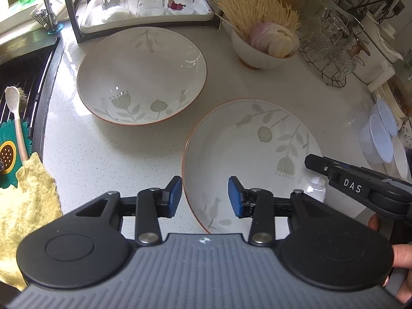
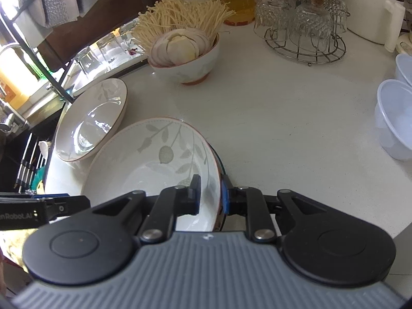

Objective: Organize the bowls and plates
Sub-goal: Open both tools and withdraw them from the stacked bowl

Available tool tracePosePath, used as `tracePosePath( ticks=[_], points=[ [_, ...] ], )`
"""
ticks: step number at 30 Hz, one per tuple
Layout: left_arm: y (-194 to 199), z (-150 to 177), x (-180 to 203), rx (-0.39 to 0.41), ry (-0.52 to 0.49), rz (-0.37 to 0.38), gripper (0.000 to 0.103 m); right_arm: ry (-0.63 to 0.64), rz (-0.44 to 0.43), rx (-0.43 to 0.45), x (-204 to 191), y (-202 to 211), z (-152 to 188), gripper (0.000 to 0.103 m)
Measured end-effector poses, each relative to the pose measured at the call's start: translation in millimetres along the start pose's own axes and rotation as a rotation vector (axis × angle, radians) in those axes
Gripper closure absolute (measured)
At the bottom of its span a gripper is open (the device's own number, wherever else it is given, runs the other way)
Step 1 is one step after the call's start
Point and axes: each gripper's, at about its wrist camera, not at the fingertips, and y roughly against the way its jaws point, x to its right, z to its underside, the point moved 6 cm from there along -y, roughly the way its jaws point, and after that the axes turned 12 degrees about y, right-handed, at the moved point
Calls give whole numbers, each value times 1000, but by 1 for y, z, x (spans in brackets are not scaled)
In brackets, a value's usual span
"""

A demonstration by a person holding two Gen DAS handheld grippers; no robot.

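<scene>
Left wrist view: left gripper [image 1: 205,197] spread apart, holding nothing, straddling near plate [image 1: 253,159] rim. Far plate [image 1: 141,74] flat on counter [image 1: 103,149].

Right wrist view: right gripper [image 2: 211,195] pinched tight on near plate [image 2: 154,164] edge. Could slip, tip, crack against far plate [image 2: 90,123].

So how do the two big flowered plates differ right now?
The near plate has the right gripper clamped on its rim and sits tilted; the far plate rests flat and untouched. The left gripper stands open at the near plate's edge. Both share the same leaf pattern and brown rim.
</scene>
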Motion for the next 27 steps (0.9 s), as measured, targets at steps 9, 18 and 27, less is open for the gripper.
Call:
tracePosePath(
  ticks=[9,18,27],
  points=[
    [28,-5,4,58,0,36,58,-12,1,55,7,27,-14,82],
    [78,-19,20,139,-78,91,58,-6,-31,181,1,84,-41,82],
    [119,-17,39,213,-185,89,58,13,-39,289,-7,130,-47,82]
  ],
)
